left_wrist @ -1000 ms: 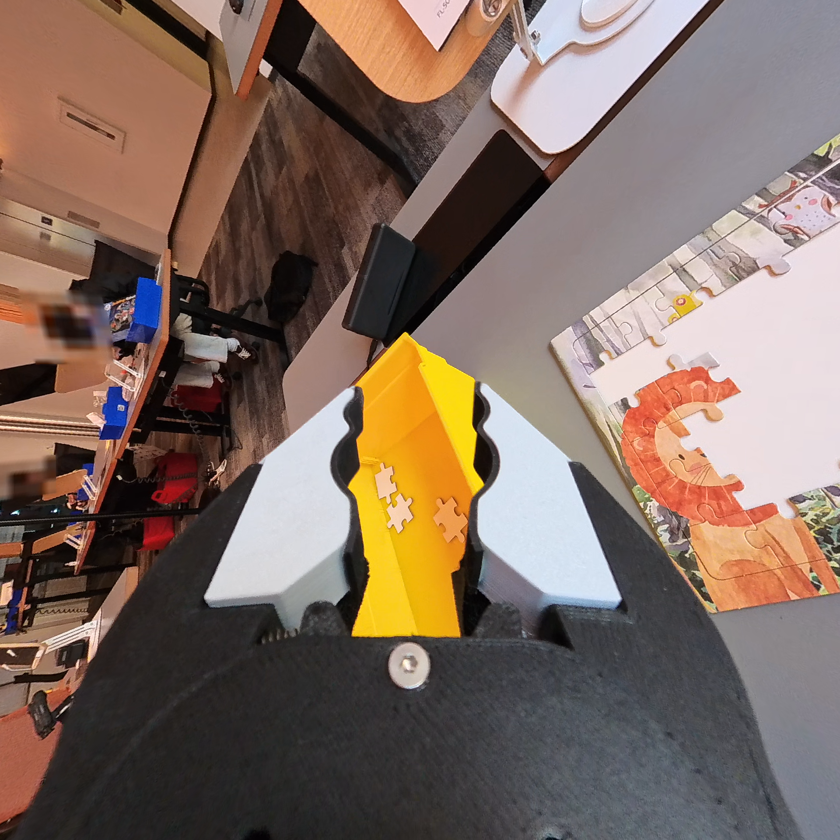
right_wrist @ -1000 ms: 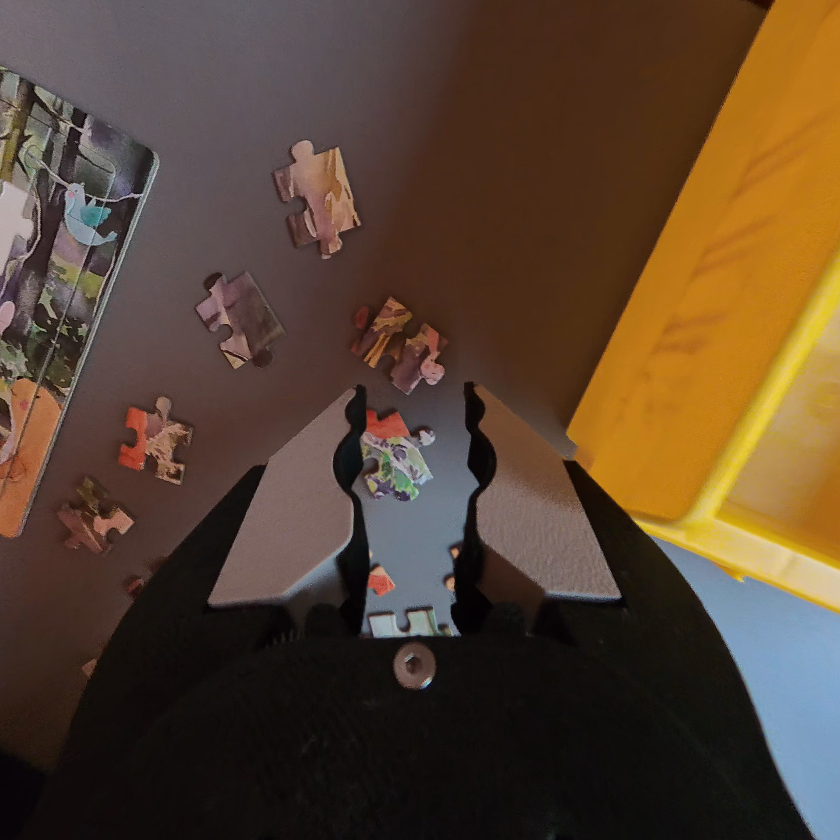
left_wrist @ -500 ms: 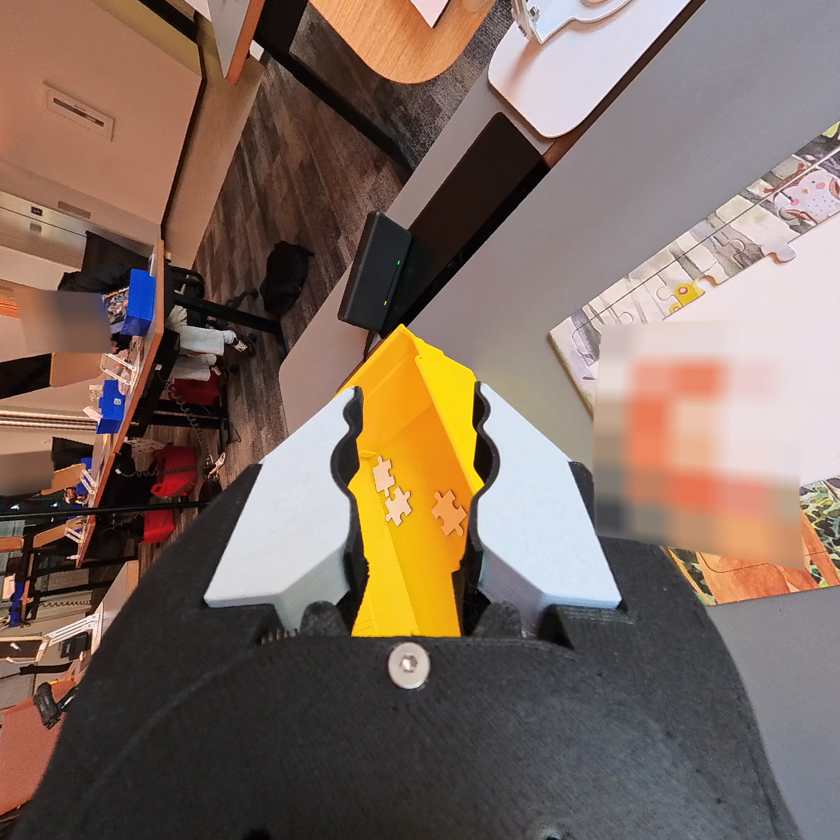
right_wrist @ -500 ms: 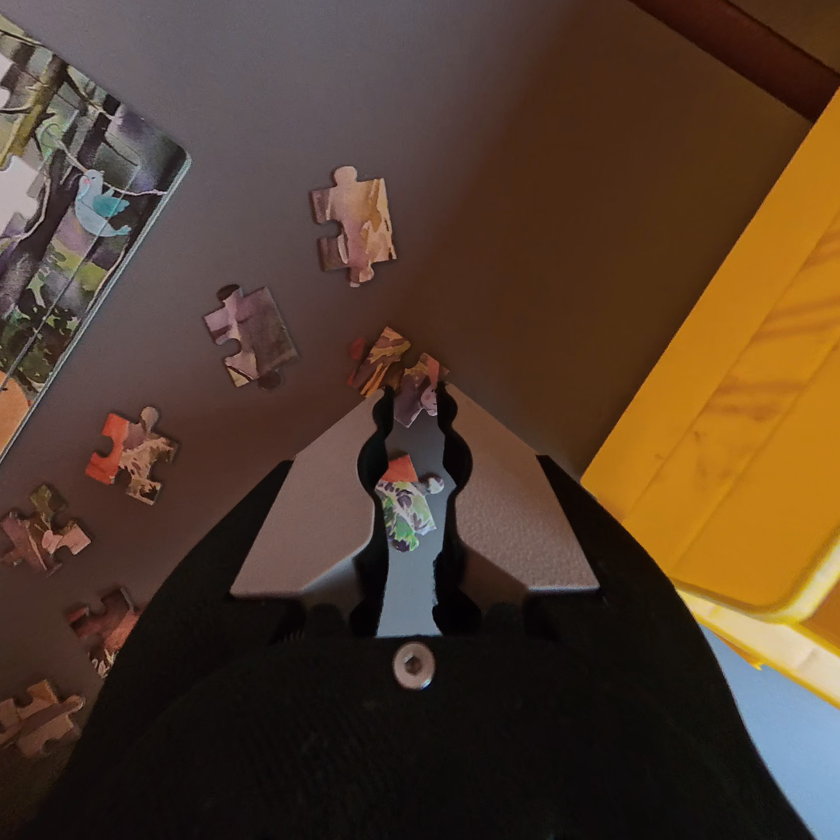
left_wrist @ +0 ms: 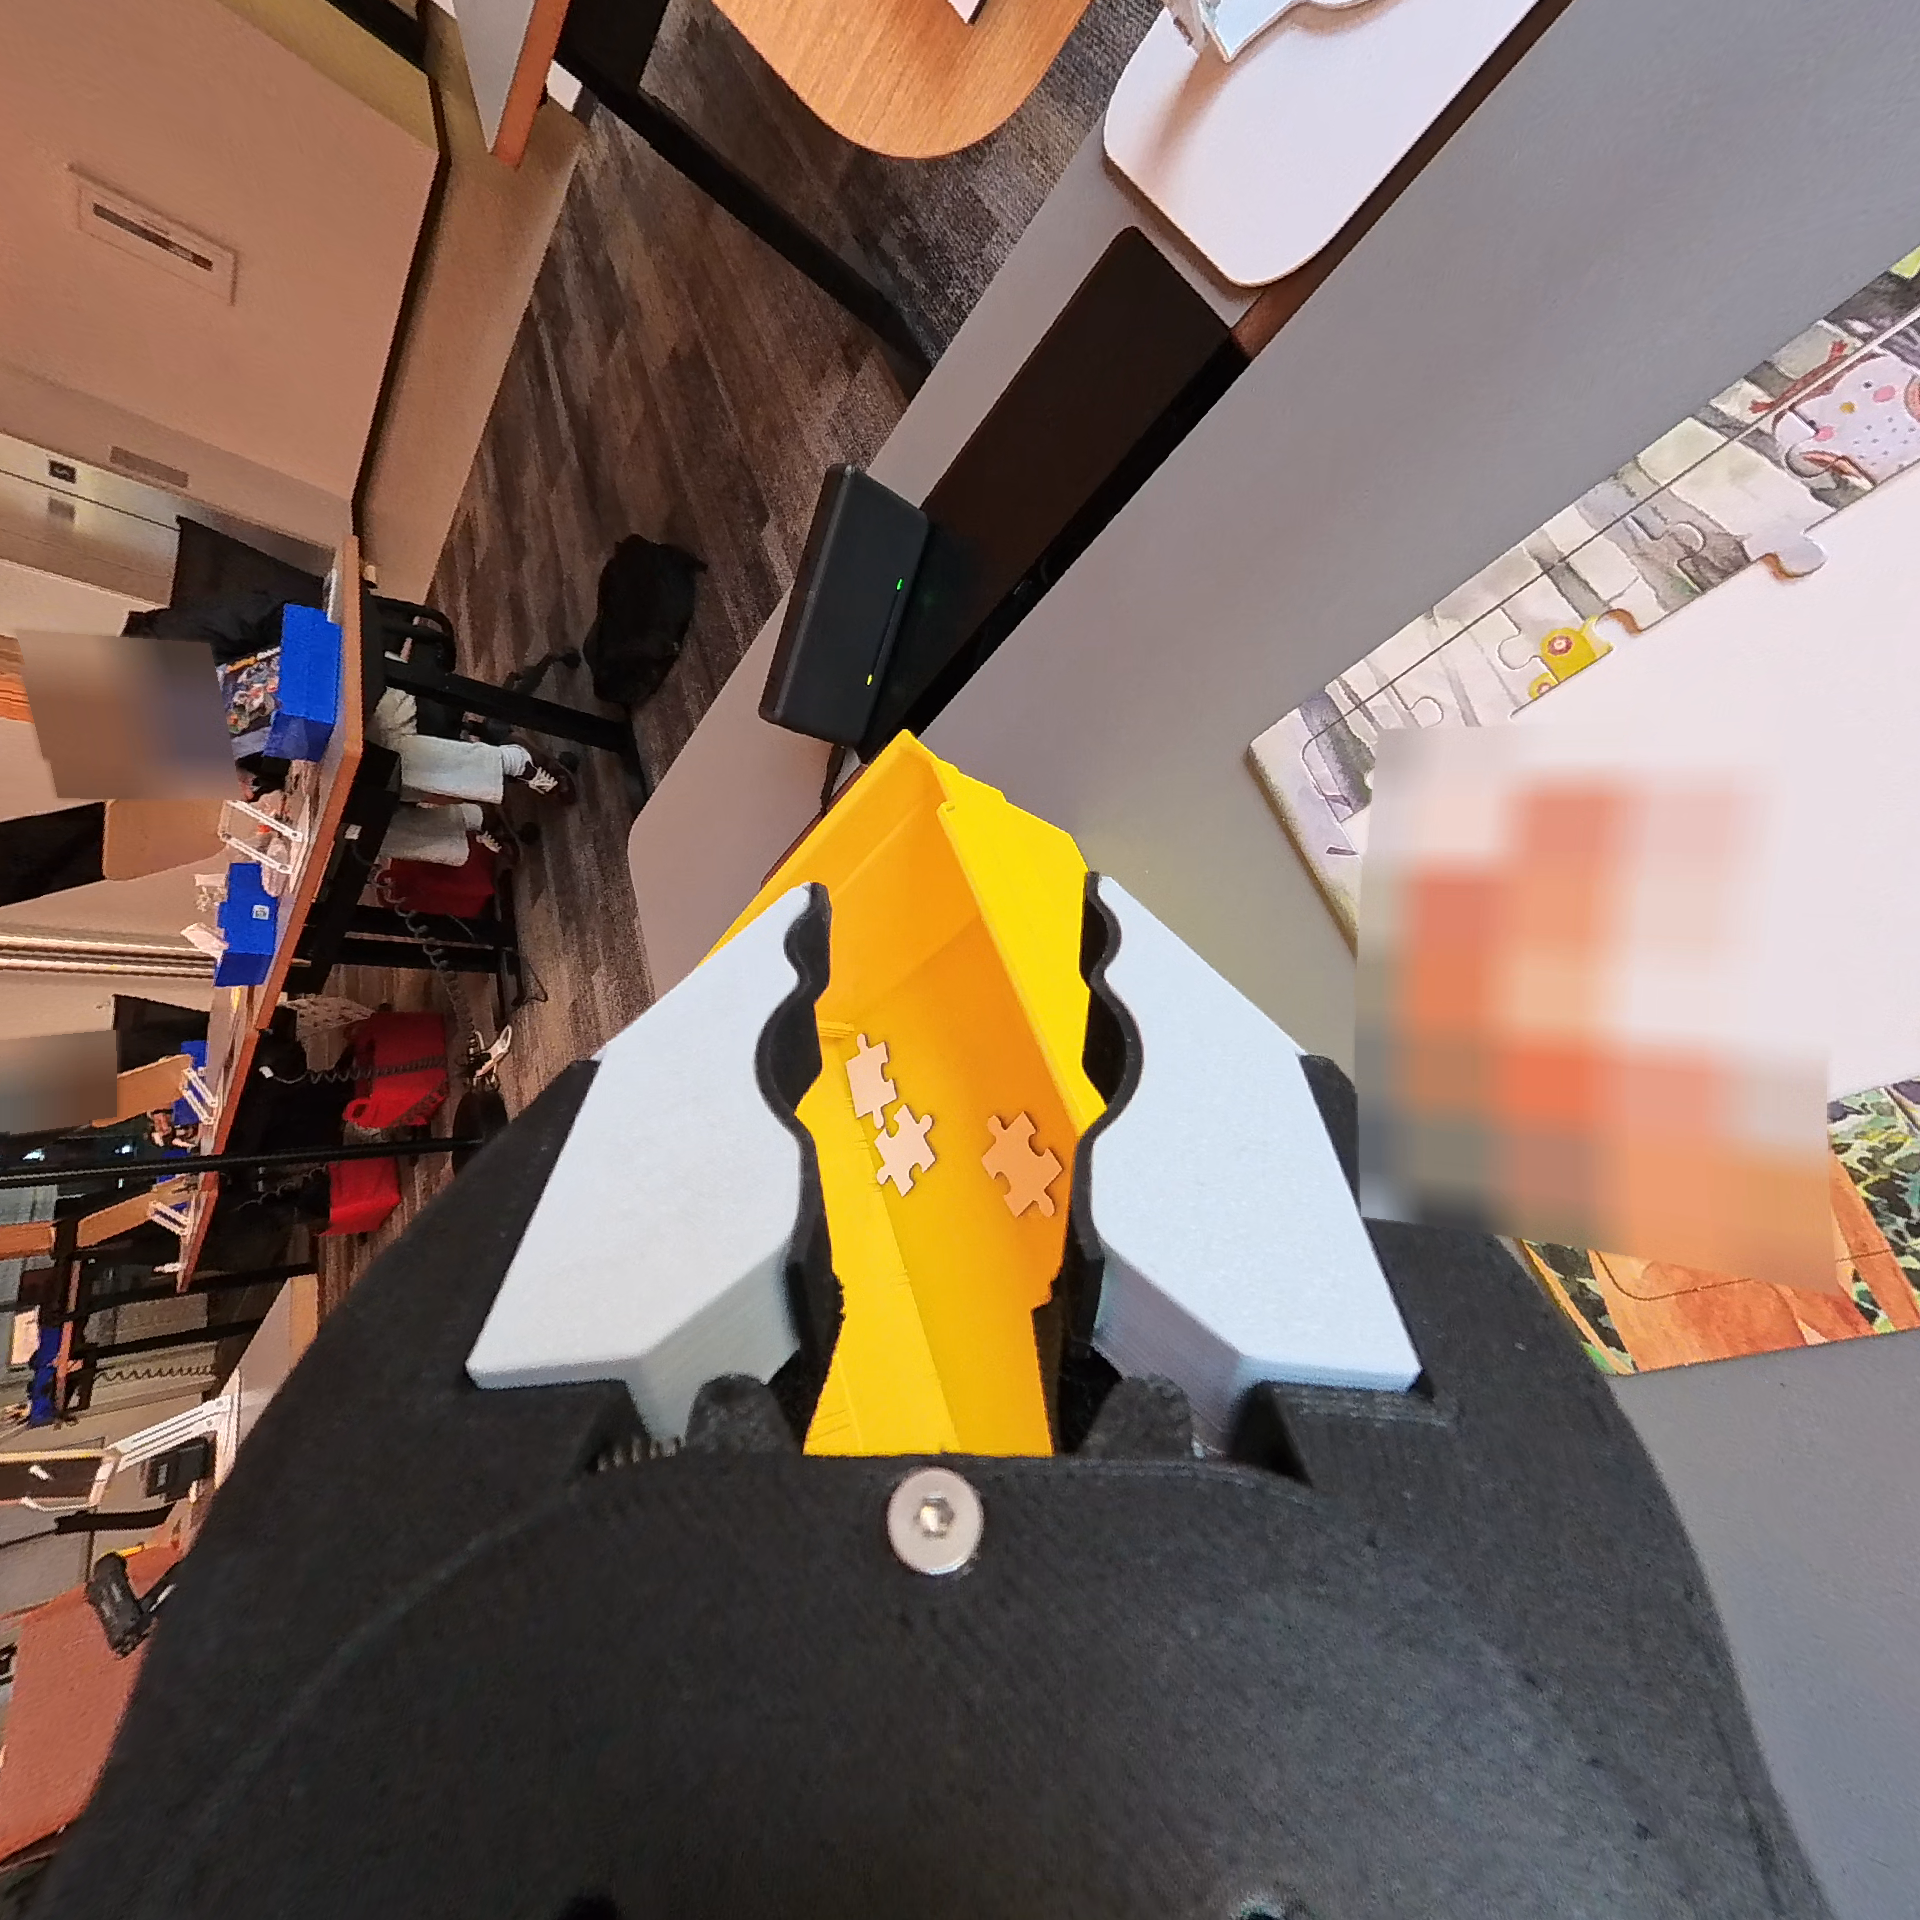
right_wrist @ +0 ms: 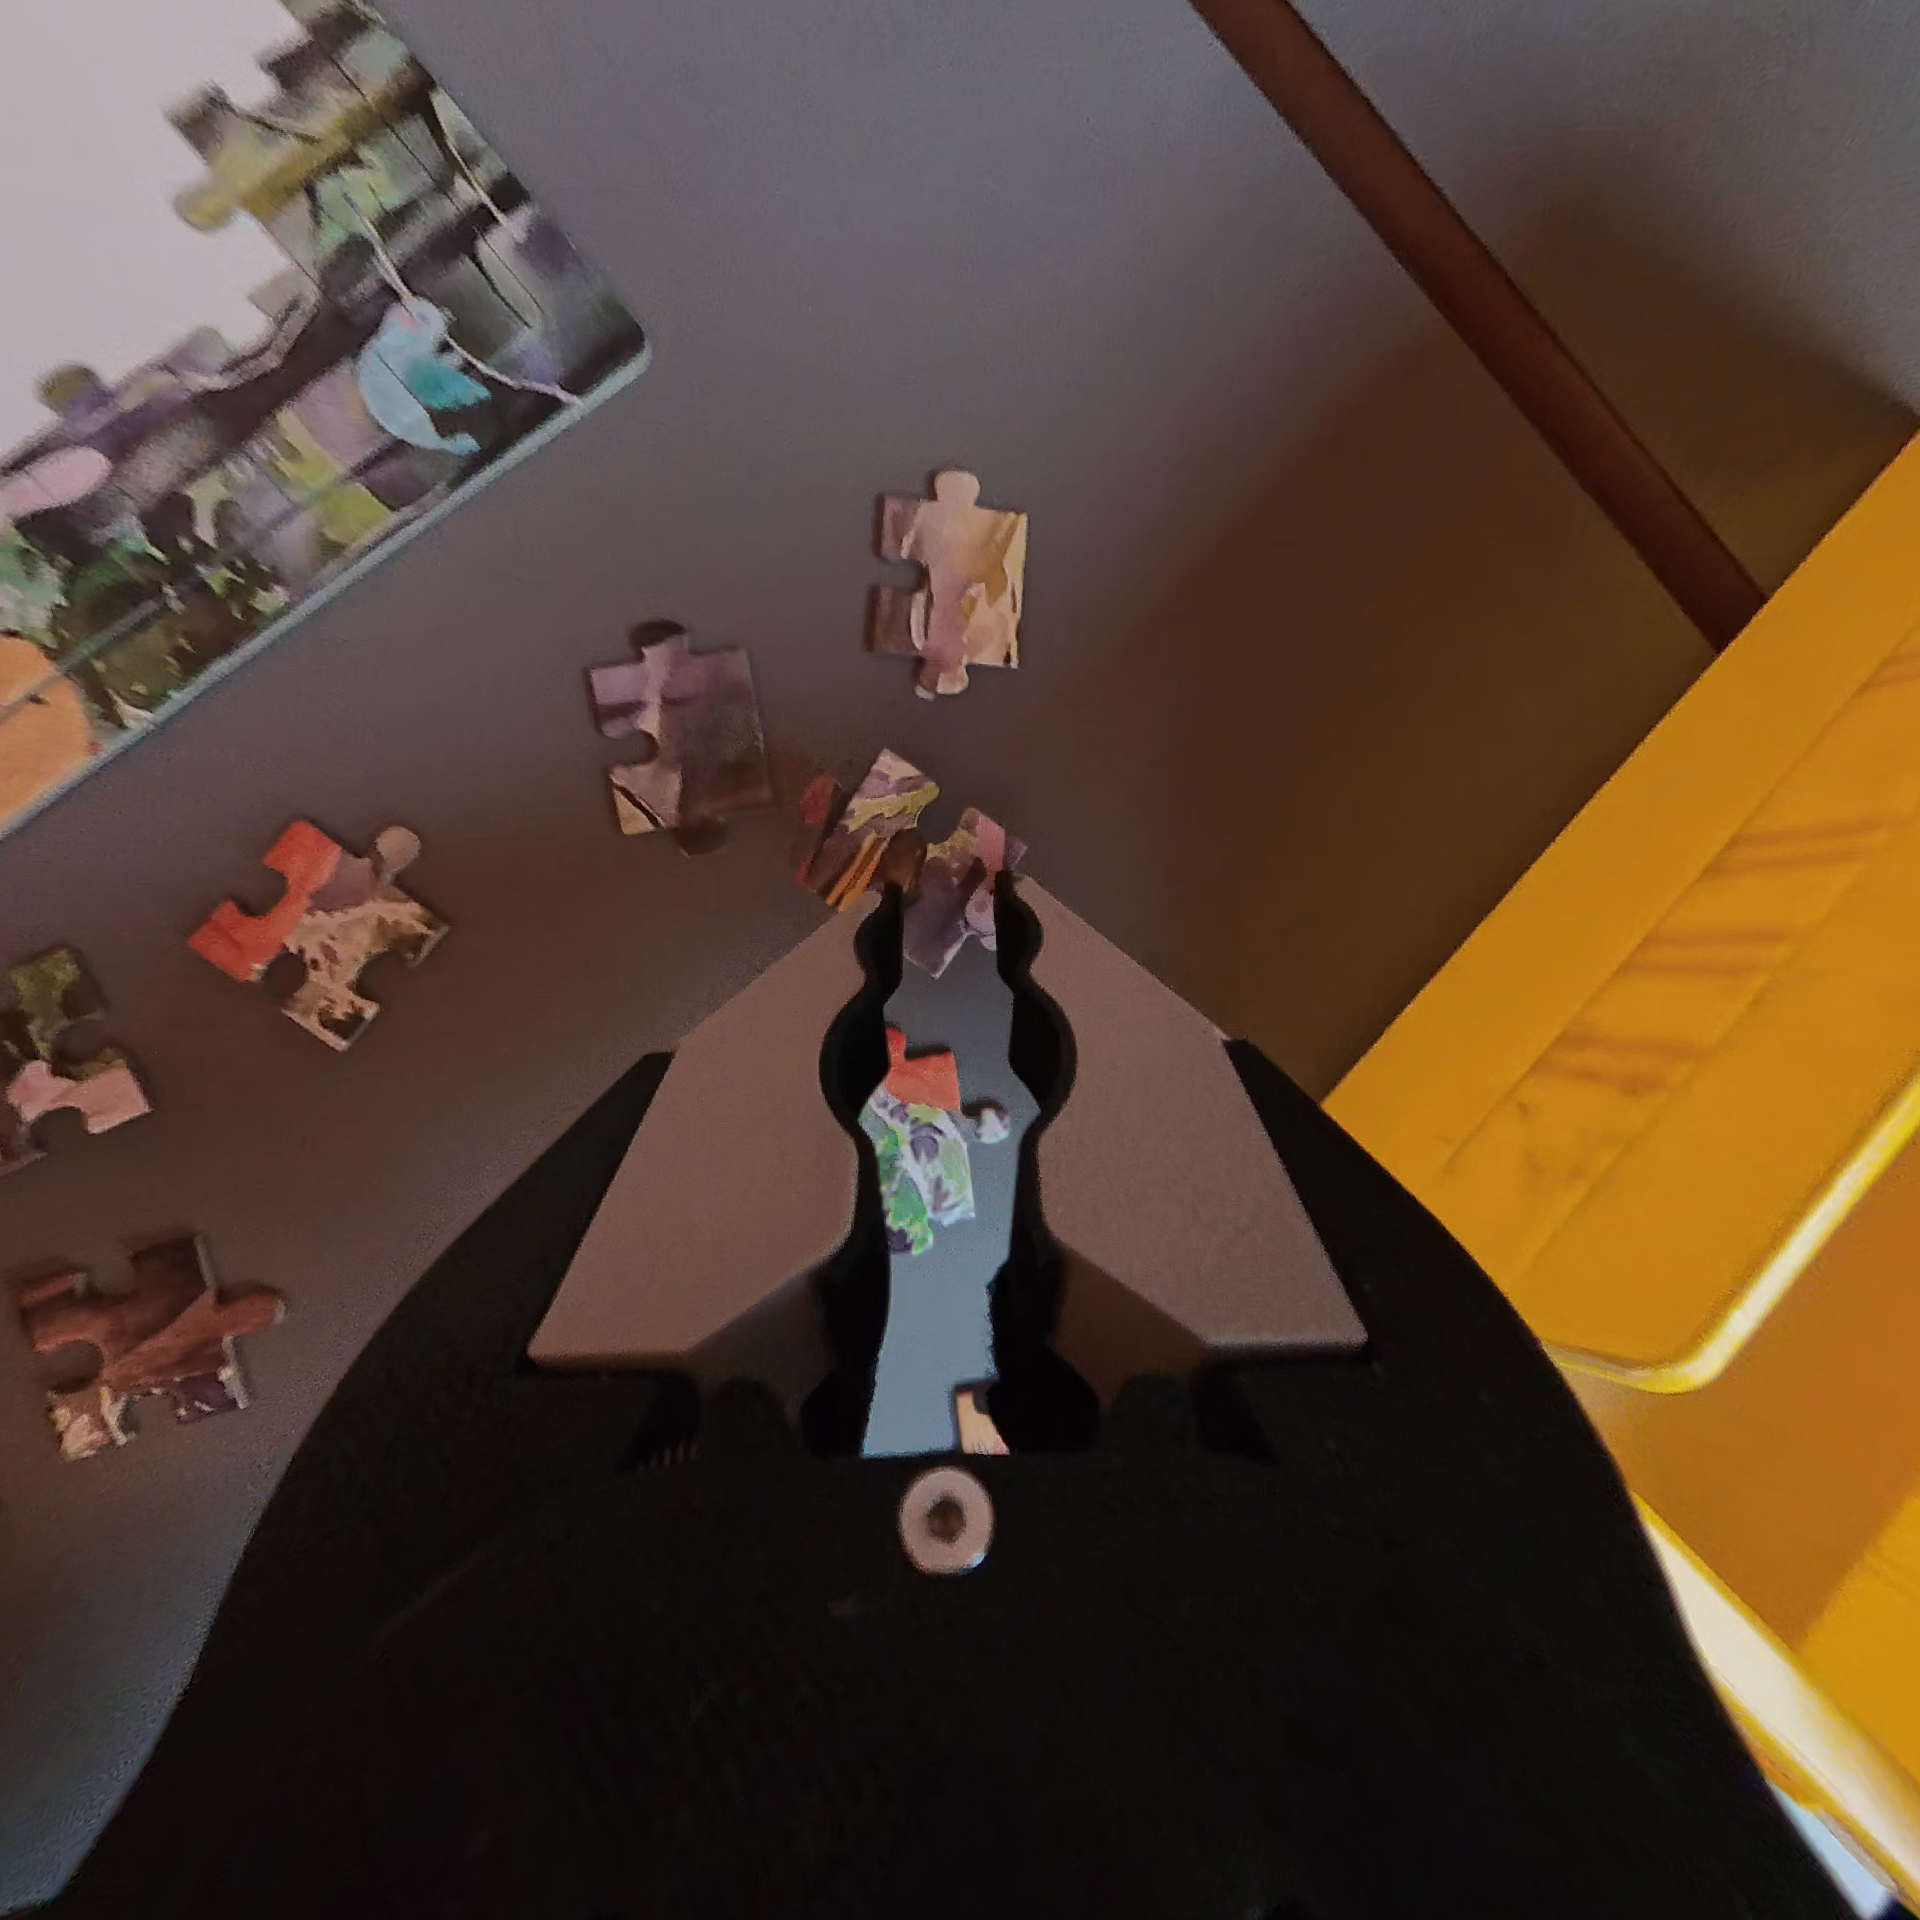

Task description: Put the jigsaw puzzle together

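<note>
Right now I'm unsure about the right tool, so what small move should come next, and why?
Probably squeeze firm and lift slightly straight up. The right tool has its tips either side of the purple piece, whether gripped I cannot tell, and that piece touches the brown-yellow piece, which sideways dragging might shift.

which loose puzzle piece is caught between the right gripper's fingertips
The purple piece at the tips of the right gripper; the other loose pieces lie clear of the fingers.
</note>
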